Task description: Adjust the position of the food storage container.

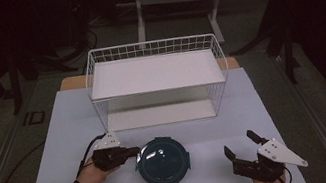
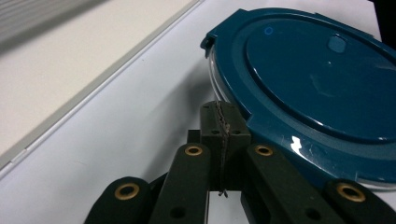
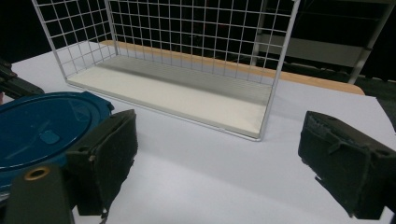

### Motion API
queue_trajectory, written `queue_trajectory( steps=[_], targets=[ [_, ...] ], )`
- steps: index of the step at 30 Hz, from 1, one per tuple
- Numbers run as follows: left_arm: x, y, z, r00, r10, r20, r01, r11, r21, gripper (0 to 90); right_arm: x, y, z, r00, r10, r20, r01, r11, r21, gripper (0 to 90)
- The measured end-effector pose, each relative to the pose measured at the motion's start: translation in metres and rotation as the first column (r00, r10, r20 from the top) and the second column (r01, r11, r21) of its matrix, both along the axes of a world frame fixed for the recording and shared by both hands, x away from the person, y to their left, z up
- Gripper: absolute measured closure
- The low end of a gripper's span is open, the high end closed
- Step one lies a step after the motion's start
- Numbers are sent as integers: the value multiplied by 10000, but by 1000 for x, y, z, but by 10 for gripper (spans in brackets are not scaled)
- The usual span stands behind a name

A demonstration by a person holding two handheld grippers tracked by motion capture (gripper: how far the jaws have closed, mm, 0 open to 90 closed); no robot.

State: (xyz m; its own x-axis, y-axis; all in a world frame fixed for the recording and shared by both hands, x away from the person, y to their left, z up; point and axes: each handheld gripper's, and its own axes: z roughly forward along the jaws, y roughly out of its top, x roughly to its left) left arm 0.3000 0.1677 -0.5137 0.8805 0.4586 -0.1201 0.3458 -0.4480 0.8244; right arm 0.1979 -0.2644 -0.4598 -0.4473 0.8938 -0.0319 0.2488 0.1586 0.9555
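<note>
A round container with a dark teal lid rests on the white table near the front, and its lid bulks large in the left gripper view. My left gripper is shut, pads pressed together with nothing between them, and its tips sit right at the lid's left rim. My right gripper stands open on the container's right side, a little apart from it. Between its wide jaws lies bare tabletop, with the teal lid off to the left.
A white wire rack with two white shelves stands at the back of the white table top. Its lower shelf is seen through the mesh. Dark floor, cables and a stand's legs lie beyond the table.
</note>
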Motion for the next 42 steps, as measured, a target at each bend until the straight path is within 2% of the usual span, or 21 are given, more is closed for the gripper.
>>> queue_trajectory(
  steps=[14,17,19,20,21,24,27,29,30,31,36,42],
  targets=[
    [-12,0,0,9999,-36,-153,34,9999,-126,899,-1,1,1,10000,48,20,-48,10000,-18,118],
    [-13,0,1,9999,-58,-112,57,9999,-88,899,-1,1,0,10000,64,10,-64,10000,-8,118],
    [-13,1,2,10000,-77,-41,78,9998,176,898,-1,1,1,10000,59,16,-59,10000,-33,118],
    [-13,1,2,10000,-77,-41,78,9998,176,898,-1,1,1,10000,58,18,-58,10000,-15,119],
    [-14,3,4,10000,-30,4,30,9996,285,898,-1,1,1,10000,51,18,-51,10000,-13,118],
    [-20,16,7,9999,116,-39,-115,9999,114,898,-1,1,1,10000,53,23,-53,10000,-15,119],
    [-29,24,8,9999,6,-158,-4,9999,144,898,-1,2,0,10000,71,3,-71,10000,-14,119],
    [-29,24,8,9999,6,-158,-4,9999,144,898,-1,3,0,10000,90,17,-90,10000,-40,119],
    [-36,22,7,9994,-278,-225,284,9993,244,898,-1,4,0,9999,118,-6,-118,9999,-74,118],
    [-37,20,7,9992,-331,-218,337,9991,272,899,-1,4,0,9999,126,4,-126,9999,-94,118],
    [-35,11,3,9986,-465,-233,472,9984,299,898,-1,4,0,9999,129,-19,-129,9999,-91,118],
    [-35,8,4,9994,-250,-259,255,9995,173,899,0,4,0,9999,140,-47,-140,9999,-75,119]
  ],
)
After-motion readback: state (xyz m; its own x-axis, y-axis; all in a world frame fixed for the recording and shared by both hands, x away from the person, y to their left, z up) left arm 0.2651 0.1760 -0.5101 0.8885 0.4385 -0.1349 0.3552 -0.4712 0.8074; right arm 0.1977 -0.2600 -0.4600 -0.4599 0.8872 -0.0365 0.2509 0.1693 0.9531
